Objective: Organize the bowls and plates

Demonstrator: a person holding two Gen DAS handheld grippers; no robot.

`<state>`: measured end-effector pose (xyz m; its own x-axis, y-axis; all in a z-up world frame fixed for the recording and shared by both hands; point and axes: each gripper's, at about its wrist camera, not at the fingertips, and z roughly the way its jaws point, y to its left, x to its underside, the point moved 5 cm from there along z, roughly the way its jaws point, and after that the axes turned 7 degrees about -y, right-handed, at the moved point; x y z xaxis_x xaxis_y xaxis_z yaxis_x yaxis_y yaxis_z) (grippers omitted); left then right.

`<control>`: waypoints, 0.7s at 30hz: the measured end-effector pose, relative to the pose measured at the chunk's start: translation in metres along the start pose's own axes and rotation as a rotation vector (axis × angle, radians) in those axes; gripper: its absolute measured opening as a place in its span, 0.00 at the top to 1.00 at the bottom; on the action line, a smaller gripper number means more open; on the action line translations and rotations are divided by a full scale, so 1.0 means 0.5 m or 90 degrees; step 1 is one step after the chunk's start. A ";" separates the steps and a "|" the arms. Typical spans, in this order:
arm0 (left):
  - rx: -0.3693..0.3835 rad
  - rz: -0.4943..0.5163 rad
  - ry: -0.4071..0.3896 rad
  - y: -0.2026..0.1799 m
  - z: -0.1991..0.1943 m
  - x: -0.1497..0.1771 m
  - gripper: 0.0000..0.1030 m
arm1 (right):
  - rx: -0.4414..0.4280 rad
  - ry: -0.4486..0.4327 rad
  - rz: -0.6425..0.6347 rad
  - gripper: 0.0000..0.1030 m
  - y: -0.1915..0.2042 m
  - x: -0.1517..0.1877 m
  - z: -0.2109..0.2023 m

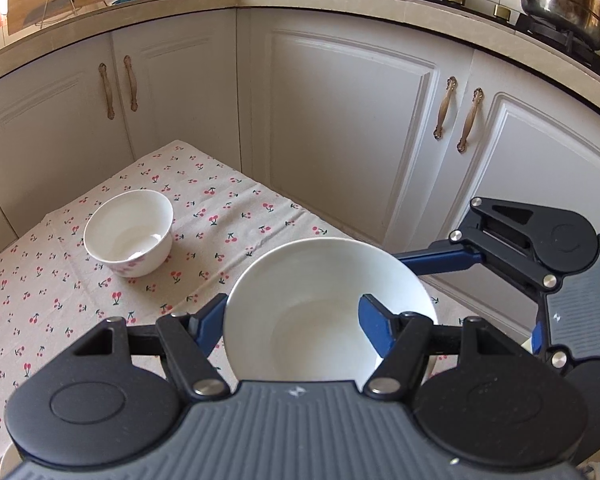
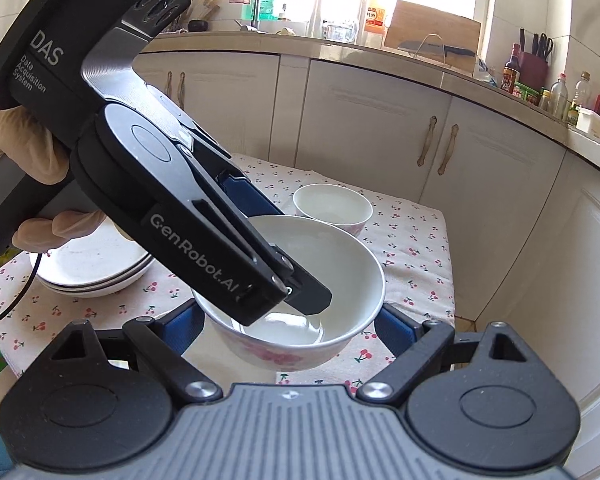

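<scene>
The left gripper [image 1: 294, 320] has its jaws closed on the rim of a white bowl [image 1: 320, 320]: one blue finger [image 1: 374, 322] sits inside the bowl, the other presses the outer wall. The right wrist view shows the same grip from the side, and the pink flower print on the bowl's outside. The right gripper [image 2: 288, 322] stands wide, its blue fingers [image 2: 394, 330] flanking that bowl on both sides; whether they touch its wall cannot be told. The bowl appears lifted off the cherry-print tablecloth [image 1: 40, 292].

Beyond it, a second white bowl [image 1: 129, 234] sits upright on the cloth, well apart, near the table's far edge. White cabinet doors [image 1: 340, 140] stand close behind the table.

Only the right wrist view shows a stack of white plates [image 2: 92, 272] on the cloth to the left, partly hidden by the left gripper's body, and a gloved hand [image 2: 32, 160] holding that gripper. Only the left wrist view shows a steel pot [image 1: 564, 0] on the stove.
</scene>
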<state>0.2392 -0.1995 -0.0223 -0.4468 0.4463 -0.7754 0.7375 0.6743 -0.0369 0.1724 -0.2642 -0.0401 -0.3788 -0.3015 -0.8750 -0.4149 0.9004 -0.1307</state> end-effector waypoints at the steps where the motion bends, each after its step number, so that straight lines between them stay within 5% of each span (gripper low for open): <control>1: -0.001 -0.001 0.001 0.001 -0.005 0.005 0.33 | -0.003 0.000 0.002 0.08 0.007 0.001 -0.002; 21: 0.003 -0.023 0.021 -0.008 -0.035 0.096 0.33 | -0.028 0.034 0.015 0.08 0.083 0.057 -0.008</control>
<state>0.2057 -0.1704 -0.0485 -0.4893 0.4413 -0.7522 0.7232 0.6873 -0.0673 0.1413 -0.2368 -0.0688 -0.4324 -0.2978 -0.8511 -0.4408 0.8932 -0.0886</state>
